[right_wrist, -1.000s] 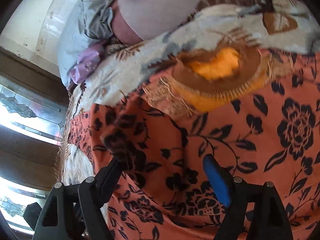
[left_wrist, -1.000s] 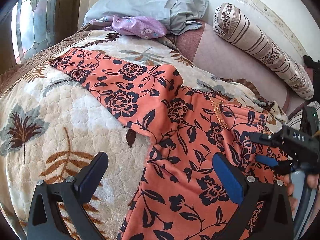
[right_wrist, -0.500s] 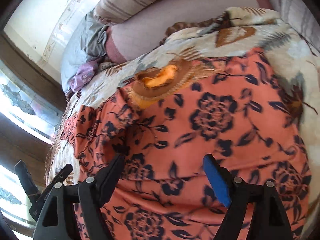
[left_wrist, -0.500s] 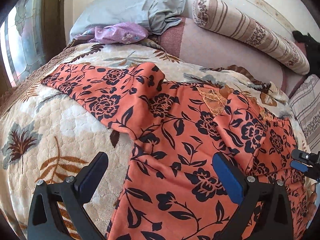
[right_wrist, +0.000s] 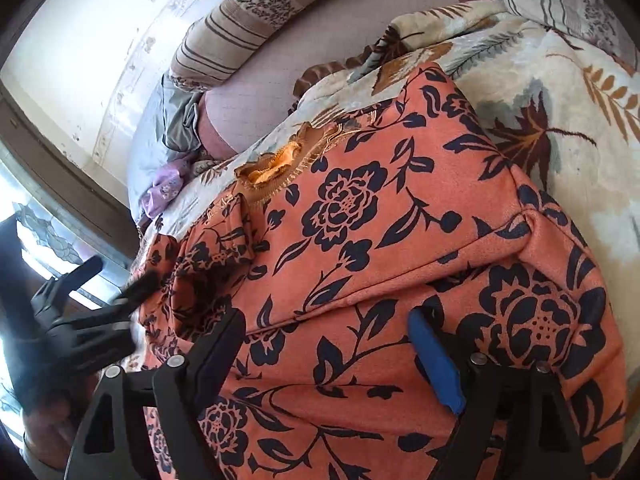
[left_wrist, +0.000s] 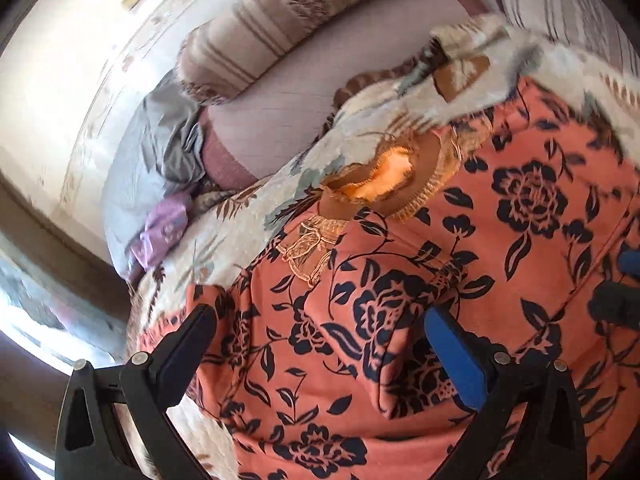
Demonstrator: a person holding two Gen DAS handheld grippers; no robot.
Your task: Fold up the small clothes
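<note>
Below both wide-spread tongs (right_wrist: 324,356) lies the floral garment (right_wrist: 380,232), seemingly untouched.

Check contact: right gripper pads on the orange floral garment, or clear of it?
Cannot tell. In the right wrist view the right gripper stands wide open over the orange floral garment, nothing pinched, but no gap or contact at the fingertips shows plainly.
</note>
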